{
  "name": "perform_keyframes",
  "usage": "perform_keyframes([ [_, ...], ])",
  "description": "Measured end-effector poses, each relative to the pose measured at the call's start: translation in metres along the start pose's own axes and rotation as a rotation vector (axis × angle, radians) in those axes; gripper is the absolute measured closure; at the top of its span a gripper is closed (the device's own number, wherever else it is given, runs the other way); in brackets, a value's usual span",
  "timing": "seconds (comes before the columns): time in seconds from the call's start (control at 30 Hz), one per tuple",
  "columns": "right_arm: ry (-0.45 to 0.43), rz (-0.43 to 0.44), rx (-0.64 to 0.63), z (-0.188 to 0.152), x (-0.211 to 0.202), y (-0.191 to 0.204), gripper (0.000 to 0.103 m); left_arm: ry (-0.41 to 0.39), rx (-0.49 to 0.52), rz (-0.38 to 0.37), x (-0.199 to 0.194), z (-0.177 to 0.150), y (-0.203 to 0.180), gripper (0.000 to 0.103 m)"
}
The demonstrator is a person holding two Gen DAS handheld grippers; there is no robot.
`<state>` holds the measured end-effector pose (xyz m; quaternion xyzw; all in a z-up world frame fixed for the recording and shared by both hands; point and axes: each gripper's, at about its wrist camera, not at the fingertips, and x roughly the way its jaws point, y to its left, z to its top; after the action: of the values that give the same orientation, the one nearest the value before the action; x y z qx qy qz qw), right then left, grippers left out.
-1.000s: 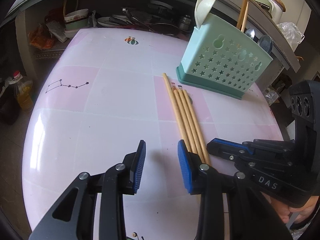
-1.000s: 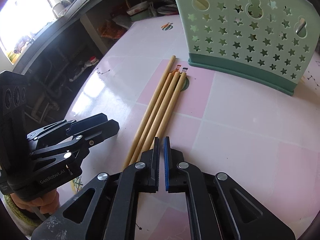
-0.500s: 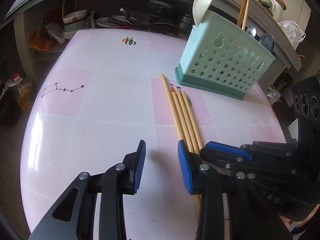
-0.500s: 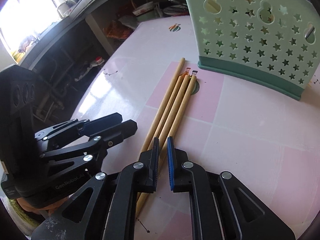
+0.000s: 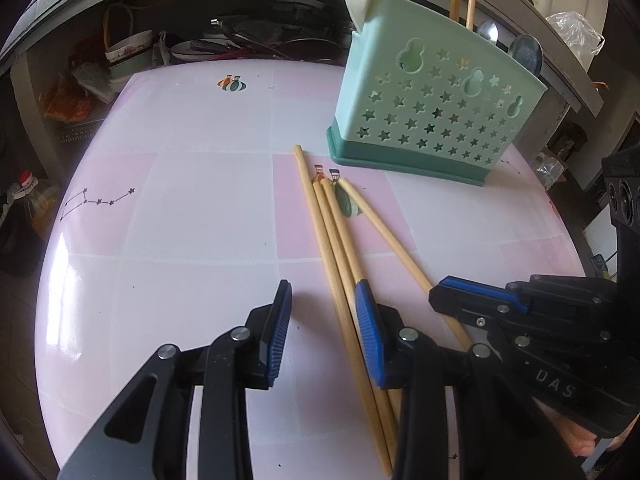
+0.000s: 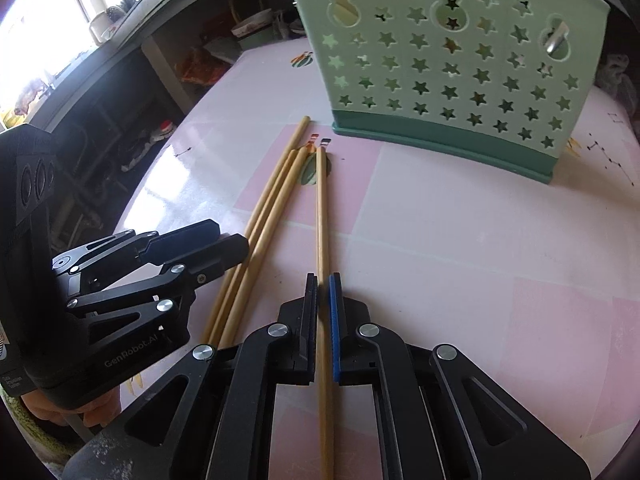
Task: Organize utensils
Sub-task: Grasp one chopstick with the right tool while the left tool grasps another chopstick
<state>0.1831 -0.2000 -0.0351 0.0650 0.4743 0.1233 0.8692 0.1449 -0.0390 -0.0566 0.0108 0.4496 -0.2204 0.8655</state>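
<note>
Chopstick (image 6: 321,216) pinched in R gripper (image 6: 322,304), jaws just closing on it, splayed toward 1 o'clock off other three (image 5: 326,236); L gripper (image 5: 322,332) half open, empty, steadying pile.

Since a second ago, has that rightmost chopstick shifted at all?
Yes. The rightmost chopstick, pinched in the right gripper's just-closing jaws, has swung its near end away from the other three chopsticks; its tip still sits near the green holder.

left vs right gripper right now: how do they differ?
The left gripper stands open with bare table between its fingers; the right gripper is shut on one chopstick. The left's fingers sit beside the three remaining chopsticks, gripping none; the right's chopstick is angled away from that bundle. Both are black with blue pads and point down at the table.
</note>
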Motion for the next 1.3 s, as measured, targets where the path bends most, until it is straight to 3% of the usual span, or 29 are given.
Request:
perform_keyframes([
  [0.27, -0.020, -0.021, 0.062, -0.010, -0.018, -0.030, 0.099, -0.003, 0.001, 0.029, 0.002, 0.001, 0.003, 0.078],
  [0.57, -0.029, -0.021, 0.073, -0.021, -0.028, -0.033, 0.099, -0.012, 0.181, 0.174, 0.006, -0.004, -0.023, 0.082],
  [0.67, -0.030, -0.021, 0.081, -0.022, -0.027, -0.034, 0.099, -0.003, 0.167, 0.154, 0.006, -0.006, -0.024, 0.096],
  [0.73, -0.030, -0.023, 0.089, -0.024, -0.029, -0.037, 0.099, 0.004, 0.169, 0.143, 0.004, -0.008, -0.028, 0.097],
  [1.1, -0.017, -0.045, 0.134, -0.037, -0.042, -0.053, 0.099, 0.110, 0.015, -0.090, -0.010, -0.028, -0.039, 0.097],
  [1.3, -0.011, -0.082, 0.201, -0.049, -0.056, -0.073, 0.099, 0.121, -0.045, -0.050, -0.020, -0.035, -0.023, 0.097],
])
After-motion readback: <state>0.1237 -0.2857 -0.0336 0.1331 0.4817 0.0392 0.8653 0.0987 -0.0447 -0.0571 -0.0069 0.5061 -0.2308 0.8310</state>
